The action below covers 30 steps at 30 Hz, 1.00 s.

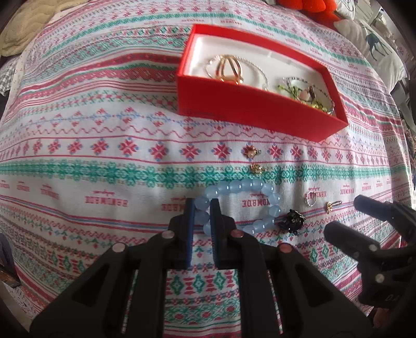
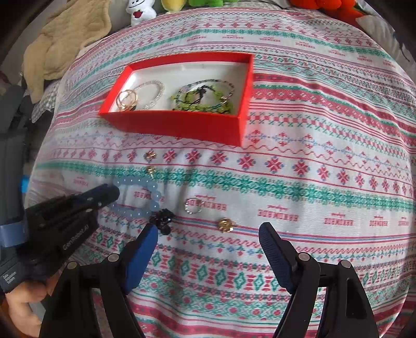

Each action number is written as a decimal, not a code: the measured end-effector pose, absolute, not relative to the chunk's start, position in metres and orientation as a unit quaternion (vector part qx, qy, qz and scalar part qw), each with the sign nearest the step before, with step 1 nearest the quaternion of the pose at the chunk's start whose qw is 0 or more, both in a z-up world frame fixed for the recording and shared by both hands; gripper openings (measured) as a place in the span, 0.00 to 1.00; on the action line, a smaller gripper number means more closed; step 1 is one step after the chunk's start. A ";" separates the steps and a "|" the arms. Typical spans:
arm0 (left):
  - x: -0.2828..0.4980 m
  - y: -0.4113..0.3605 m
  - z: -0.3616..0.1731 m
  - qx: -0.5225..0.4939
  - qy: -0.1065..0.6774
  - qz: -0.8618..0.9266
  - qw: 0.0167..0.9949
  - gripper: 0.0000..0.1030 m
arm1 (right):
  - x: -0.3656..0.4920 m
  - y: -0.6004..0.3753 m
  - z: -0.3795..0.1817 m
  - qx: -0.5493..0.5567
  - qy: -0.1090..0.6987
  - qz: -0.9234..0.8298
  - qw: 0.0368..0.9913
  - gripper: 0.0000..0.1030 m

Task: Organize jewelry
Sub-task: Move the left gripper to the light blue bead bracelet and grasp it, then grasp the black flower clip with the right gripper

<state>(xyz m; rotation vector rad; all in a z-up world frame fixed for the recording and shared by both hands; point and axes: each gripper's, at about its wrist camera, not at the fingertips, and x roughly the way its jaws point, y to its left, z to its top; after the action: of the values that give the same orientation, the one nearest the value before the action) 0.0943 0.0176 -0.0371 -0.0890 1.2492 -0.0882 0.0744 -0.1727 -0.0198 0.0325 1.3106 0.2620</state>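
Note:
A pale blue bead bracelet (image 1: 247,186) lies on the patterned cloth (image 1: 104,161), and my left gripper (image 1: 201,202) is shut on a bead at its left side. Against the bracelet's right side lies a black flower-shaped piece (image 1: 292,219). Above the bracelet lie two small gold earrings (image 1: 251,152); a silver ring (image 2: 193,205) and a gold flower piece (image 2: 225,225) lie ahead of my right gripper (image 2: 208,228), which hangs open over the cloth with nothing between its fingers. The red box (image 2: 176,127) behind holds gold bangles (image 2: 127,100), a silver chain and a green bead bracelet (image 2: 202,102).
A beige cloth (image 2: 67,39) is bunched at the far left of the bed. Plush toys (image 2: 140,10) line the far edge, and a deer-print pillow (image 1: 371,44) lies at the far right. A person's hand (image 2: 23,299) grips the left tool's handle.

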 end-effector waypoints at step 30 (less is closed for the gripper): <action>0.073 0.065 -0.032 -0.053 0.579 -0.020 0.813 0.13 | 0.091 -0.092 -0.056 0.000 0.624 0.132 0.770 0.23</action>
<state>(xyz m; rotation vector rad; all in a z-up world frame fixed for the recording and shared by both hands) 0.0729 0.0646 -0.0318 -0.1130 1.2362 -0.0434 0.0906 -0.0921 -0.0558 -0.0011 1.3527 0.2861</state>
